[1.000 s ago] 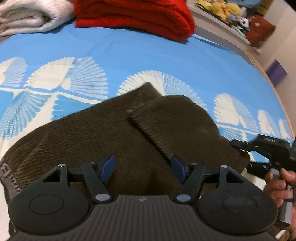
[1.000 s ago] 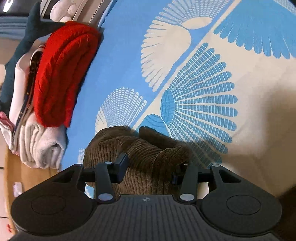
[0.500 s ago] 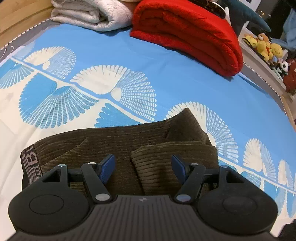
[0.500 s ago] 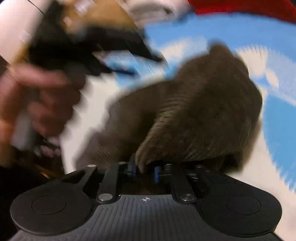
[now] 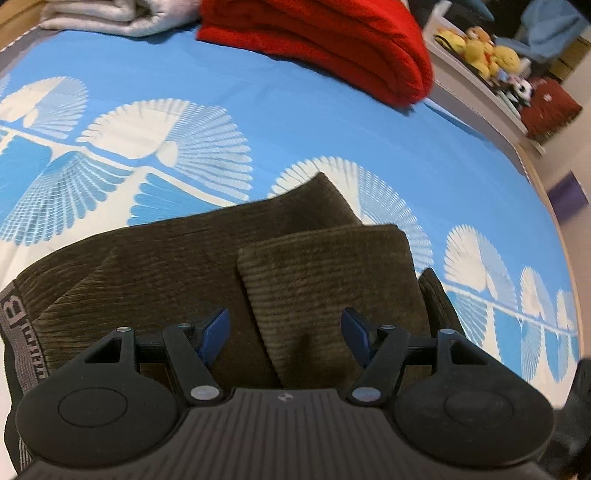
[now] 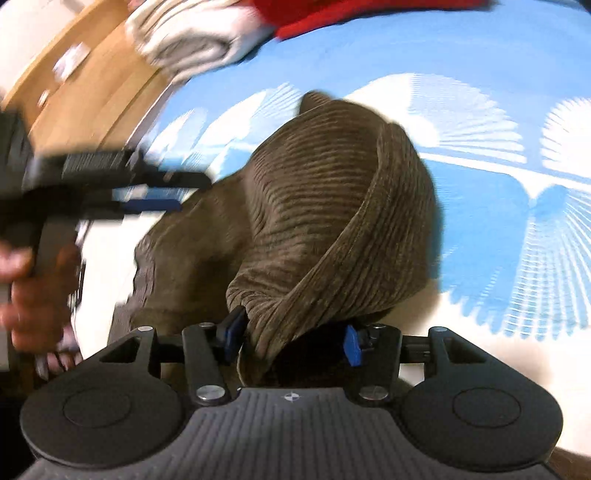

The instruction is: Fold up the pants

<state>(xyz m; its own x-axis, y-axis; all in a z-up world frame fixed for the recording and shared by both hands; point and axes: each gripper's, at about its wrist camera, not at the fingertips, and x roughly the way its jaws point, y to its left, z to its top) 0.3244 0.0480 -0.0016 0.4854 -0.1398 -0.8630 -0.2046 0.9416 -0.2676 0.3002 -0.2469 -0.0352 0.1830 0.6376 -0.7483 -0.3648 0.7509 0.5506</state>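
Since half a second ago, the right claw (image 6: 291,341) has been spread apart from a near-clenched pinch, and the brown corduroy pants (image 5: 207,266) are being shown slightly nearer and larger in the left wrist view. Both claws are being held released: the blue pads of the left claw (image 5: 284,336) are being kept wide apart just above the cloth, with nothing seen pinched between them, and the right claw's pads are being held either side of a raised hump of the pants (image 6: 332,221), whose folded edge is drooping between them; whether the cloth is being touched by the pads cannot be told. The pants are being seen lying on the bed (image 5: 332,122), on a blue sheet printed with white fan shapes, with one leg folded back over the rest and a grey waistband (image 5: 16,325) marked with a letter B being shown at the left edge. Beyond them, a folded red blanket (image 5: 332,40) and a folded pale blanket (image 5: 110,14) are being seen stacked at the far side of the bed, with plush toys (image 5: 476,44) on a ledge beside it. In the blurred right wrist view, the left claw (image 6: 147,199) is being seen gripped in the person's left hand (image 6: 33,295), held over the pants.
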